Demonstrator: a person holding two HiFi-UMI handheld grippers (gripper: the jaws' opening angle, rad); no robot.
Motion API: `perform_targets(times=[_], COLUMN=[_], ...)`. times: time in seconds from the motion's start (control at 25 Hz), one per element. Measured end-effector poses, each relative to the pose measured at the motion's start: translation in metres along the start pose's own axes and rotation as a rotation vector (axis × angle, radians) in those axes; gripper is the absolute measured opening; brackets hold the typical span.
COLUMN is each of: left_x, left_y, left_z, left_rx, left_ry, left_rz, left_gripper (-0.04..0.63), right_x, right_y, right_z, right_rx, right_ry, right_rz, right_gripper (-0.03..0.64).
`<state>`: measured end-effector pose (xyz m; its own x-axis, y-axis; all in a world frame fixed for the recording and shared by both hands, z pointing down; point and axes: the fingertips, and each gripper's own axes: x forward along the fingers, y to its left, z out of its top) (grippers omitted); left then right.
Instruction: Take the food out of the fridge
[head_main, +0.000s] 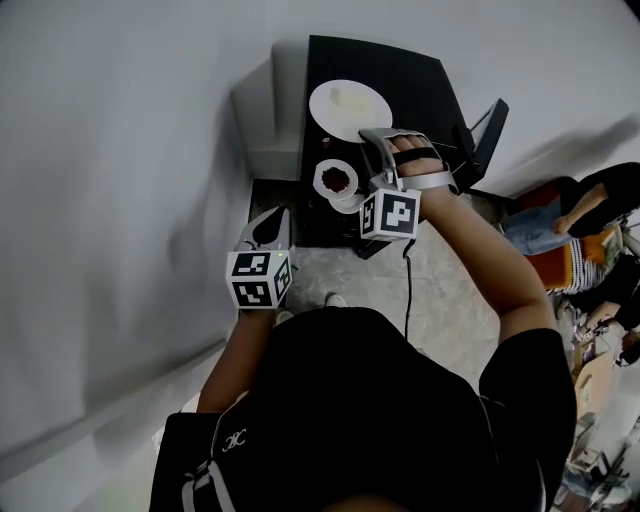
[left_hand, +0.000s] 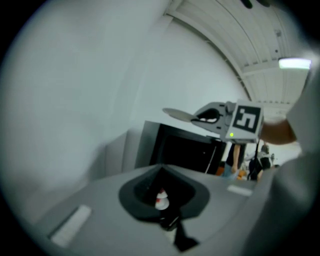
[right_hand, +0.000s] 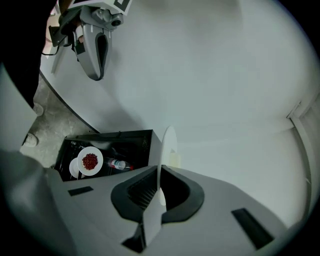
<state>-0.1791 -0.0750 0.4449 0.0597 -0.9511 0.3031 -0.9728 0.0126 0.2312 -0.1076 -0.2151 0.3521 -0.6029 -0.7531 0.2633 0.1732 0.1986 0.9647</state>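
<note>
Grip on the white plate (head_main: 350, 108) was at its near rim: the right gripper (right_hand: 159, 190) was pinching the edge, and the plate ran edge-on between its jaws. The plate hung in the air over the black fridge (head_main: 420, 80), already clear of it, with a pale piece of food (head_main: 338, 98) lying loose on top.

Judged from that, the plate was stiff, smooth and breakable. A rim hold gives little purchase on a glazed surface, so any tilt could have sent the food sliding off or let the plate slip. It wanted carrying level, with a firm pinch well onto the rim.

A bowl of red food (head_main: 336, 180) and a bottle (right_hand: 119, 164) sat in the open fridge. The bowl looked light but easy to spill, and best taken by its rim.

The left gripper (head_main: 268, 230) hovered left of the fridge, its jaws drawn together on nothing I could name.
</note>
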Motion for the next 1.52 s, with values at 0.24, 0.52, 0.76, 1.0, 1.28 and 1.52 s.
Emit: perform_targets(times=[0.24, 0.52, 0.76, 1.0, 1.28, 1.52], left_x=[-0.015, -0.024, -0.021, -0.009, 0.009, 0.019], left_y=[0.017, 0.023, 0.019, 0.015, 0.004, -0.007], left_z=[-0.003, -0.007, -0.012, -0.013, -0.016, -0.017], left_rx=[-0.026, -0.05, -0.056, -0.059, -0.052, -0.039], left_ry=[-0.01, -0.002, 0.019, 0.039, 0.063, 0.083], left_rz=[0.075, 0.117, 0.113, 0.094, 0.07, 0.058], left_gripper=[0.0, 0.0, 0.0, 0.0, 0.0, 0.0], right_x=[0.027, 0.04, 0.038, 0.023, -0.029, -0.044], right_y=[0.008, 0.016, 0.023, 0.02, 0.005, 0.057], right_z=[0.008, 0.005, 0.007, 0.01, 0.022, 0.023], right_rx=[-0.017, 0.022, 0.092, 0.126, 0.235, 0.269], right_ry=[-0.02, -0.028, -0.054, -0.1, -0.26, -0.288], right_rz=[0.031, 0.106, 0.192, 0.194, 0.034, 0.094], right_gripper=[0.009, 0.011, 0.088, 0.146, 0.012, 0.0])
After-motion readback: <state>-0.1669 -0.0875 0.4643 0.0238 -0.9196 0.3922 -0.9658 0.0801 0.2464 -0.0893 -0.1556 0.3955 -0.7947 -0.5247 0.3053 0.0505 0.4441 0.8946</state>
